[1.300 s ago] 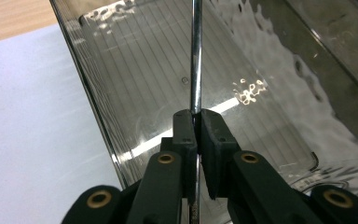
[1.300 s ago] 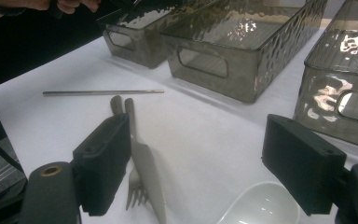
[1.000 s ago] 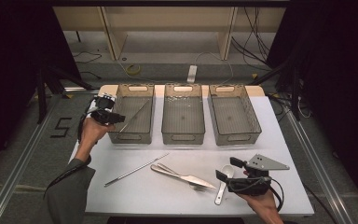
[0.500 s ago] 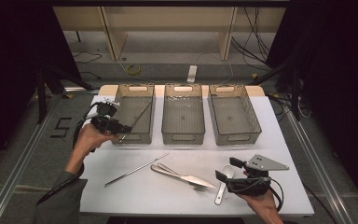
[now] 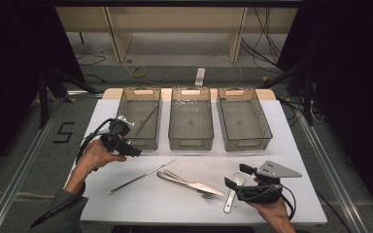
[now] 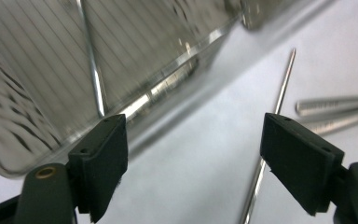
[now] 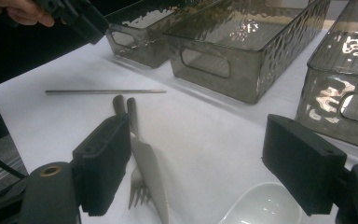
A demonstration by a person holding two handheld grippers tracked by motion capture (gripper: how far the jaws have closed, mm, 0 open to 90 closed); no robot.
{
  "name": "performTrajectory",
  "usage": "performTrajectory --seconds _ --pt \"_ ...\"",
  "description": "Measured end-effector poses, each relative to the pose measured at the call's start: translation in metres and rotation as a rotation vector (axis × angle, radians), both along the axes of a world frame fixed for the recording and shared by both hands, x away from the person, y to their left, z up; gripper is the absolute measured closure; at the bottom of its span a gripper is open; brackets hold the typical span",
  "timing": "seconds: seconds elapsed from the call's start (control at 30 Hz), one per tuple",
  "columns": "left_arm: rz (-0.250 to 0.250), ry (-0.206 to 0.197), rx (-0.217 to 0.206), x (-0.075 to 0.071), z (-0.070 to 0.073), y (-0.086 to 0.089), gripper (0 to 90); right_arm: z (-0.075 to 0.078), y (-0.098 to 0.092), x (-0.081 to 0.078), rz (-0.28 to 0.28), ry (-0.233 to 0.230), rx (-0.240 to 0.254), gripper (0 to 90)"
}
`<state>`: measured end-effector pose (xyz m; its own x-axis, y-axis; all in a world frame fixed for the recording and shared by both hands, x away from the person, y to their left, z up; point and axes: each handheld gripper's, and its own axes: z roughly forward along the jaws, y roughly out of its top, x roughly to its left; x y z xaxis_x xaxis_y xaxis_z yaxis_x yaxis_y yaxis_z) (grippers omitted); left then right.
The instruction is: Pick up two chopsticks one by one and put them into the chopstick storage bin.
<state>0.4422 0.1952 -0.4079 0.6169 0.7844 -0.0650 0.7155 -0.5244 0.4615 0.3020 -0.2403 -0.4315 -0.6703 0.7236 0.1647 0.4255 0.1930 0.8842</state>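
At nine o'clock on the white bench (image 5: 291,160), the left gripper (image 5: 137,151) hangs open-fingered by the smoky translucent left bin (image 5: 138,121); its own view reveals a thin metal rod (image 6: 91,60) inside. Centre: thin steel chopstick (image 5: 141,176), silver knife (image 5: 194,183), fork (image 7: 137,184). At five o'clock, the right gripper (image 5: 239,175) gapes empty over a white ceramic spoon (image 5: 232,191).

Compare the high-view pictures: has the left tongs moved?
Yes. The left tongs moved toward the person, from over the left bin to the table before it.
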Motion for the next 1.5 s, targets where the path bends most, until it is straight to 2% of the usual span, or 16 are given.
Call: performTrajectory --seconds 0.03,0.1,0.33,0.47,0.6,1.0,1.37,1.5 --pt "-0.012 0.022 0.020 -0.004 -0.003 -0.002 22.5 0.000 0.000 0.000 0.001 -0.003 0.001 24.5" --pt "-0.018 0.038 0.031 -0.008 -0.005 -0.002 22.5 0.001 0.000 0.000 0.000 -0.002 0.005 24.5" --pt "-0.055 0.065 0.069 -0.021 -0.011 -0.006 23.5 0.000 0.001 0.000 0.002 0.002 -0.001 24.5" --pt "-0.073 0.085 0.078 -0.027 -0.014 -0.007 28.1 0.000 0.001 0.000 0.002 0.001 0.000 24.4" --pt "-0.100 0.116 0.123 -0.032 -0.020 -0.010 34.0 0.000 0.001 0.000 0.004 0.000 -0.003 24.4" --pt "-0.141 0.184 0.157 -0.039 -0.034 -0.013 51.4 0.000 0.001 0.000 0.005 0.000 -0.003 24.4" --pt "-0.165 0.214 0.175 -0.044 -0.043 -0.014 64.2 0.000 0.001 0.000 0.005 0.004 -0.006 24.4" --pt "-0.170 0.213 0.179 -0.045 -0.046 -0.014 66.9 0.000 0.001 0.000 0.007 0.002 -0.005 24.4"
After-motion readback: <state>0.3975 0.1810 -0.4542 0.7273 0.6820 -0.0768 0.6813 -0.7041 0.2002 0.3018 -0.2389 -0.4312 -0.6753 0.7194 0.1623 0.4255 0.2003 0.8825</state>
